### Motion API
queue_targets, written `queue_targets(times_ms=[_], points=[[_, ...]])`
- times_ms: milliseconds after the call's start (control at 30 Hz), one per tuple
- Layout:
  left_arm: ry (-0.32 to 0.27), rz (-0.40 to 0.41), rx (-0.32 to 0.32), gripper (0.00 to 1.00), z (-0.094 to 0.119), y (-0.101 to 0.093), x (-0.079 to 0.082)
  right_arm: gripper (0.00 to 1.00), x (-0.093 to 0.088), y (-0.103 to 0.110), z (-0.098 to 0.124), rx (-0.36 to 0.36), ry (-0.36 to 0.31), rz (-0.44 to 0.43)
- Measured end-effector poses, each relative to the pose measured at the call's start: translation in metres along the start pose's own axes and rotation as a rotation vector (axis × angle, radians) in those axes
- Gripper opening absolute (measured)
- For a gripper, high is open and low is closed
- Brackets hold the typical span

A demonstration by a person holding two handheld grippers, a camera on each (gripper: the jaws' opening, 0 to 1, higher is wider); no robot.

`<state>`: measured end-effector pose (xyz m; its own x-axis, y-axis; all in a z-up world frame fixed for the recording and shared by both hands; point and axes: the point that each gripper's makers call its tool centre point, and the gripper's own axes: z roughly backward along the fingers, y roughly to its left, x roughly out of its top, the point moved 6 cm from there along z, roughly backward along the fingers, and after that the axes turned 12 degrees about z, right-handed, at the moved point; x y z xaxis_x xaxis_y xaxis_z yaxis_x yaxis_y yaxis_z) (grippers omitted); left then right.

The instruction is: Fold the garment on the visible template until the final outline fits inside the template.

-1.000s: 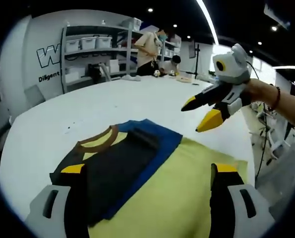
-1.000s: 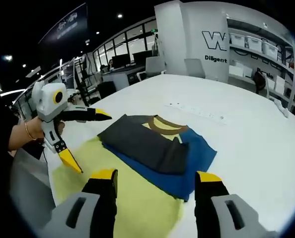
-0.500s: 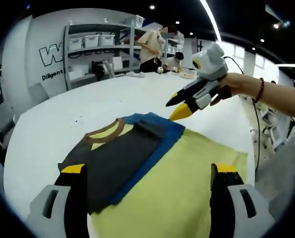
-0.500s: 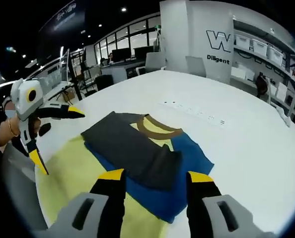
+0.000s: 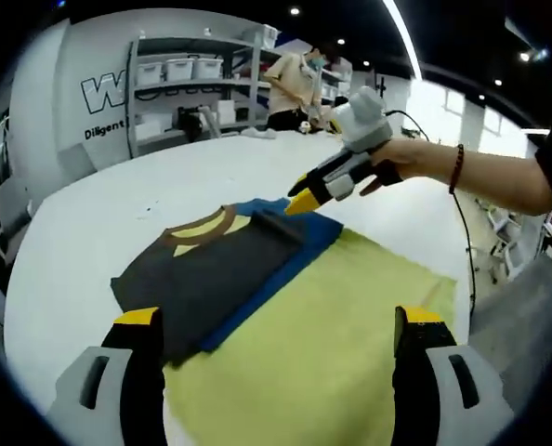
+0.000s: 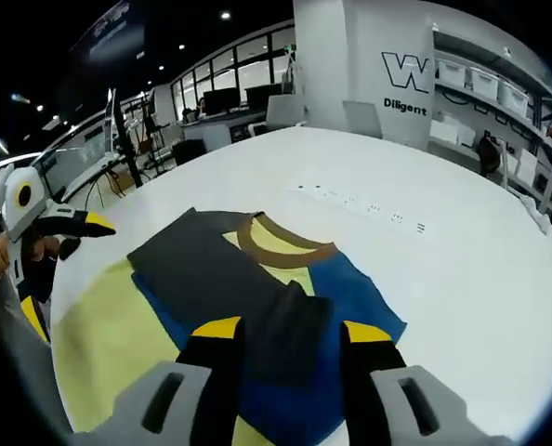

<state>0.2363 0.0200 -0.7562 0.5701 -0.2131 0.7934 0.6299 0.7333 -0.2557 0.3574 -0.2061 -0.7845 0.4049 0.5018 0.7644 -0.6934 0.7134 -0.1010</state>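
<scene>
Care is needed: the right gripper [image 6: 281,330], jaws parted, should be closed squarely on the shirt's [image 6: 257,279] dark sleeve edge; the left gripper [image 5: 274,321] hangs unclenched, empty.

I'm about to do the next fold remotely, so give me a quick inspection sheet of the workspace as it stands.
Surface: white table, bare around the work area.
Job's things: garment, partly folded, with dark sleeve panel over blue body and brown collar showing; it lies at one end of the yellow template, blue edge past the template's end.
Clutter: a row of small marks on the table, too small to identify.
Grippers: left gripper open, above the template; right gripper open, jaws over the dark fold.
Cables: black cable hanging past the table edge.
Surroundings: shelving with bins, people standing beyond the table.
</scene>
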Motion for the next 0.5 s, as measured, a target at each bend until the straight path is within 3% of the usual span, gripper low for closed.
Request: queue_targets(times_ms=[500], points=[[0.031,0.042,0.036,0.99,0.018,0.003,-0.022,0.26,-0.008,-0.021,-0.032,-0.04,0.015,-0.037]])
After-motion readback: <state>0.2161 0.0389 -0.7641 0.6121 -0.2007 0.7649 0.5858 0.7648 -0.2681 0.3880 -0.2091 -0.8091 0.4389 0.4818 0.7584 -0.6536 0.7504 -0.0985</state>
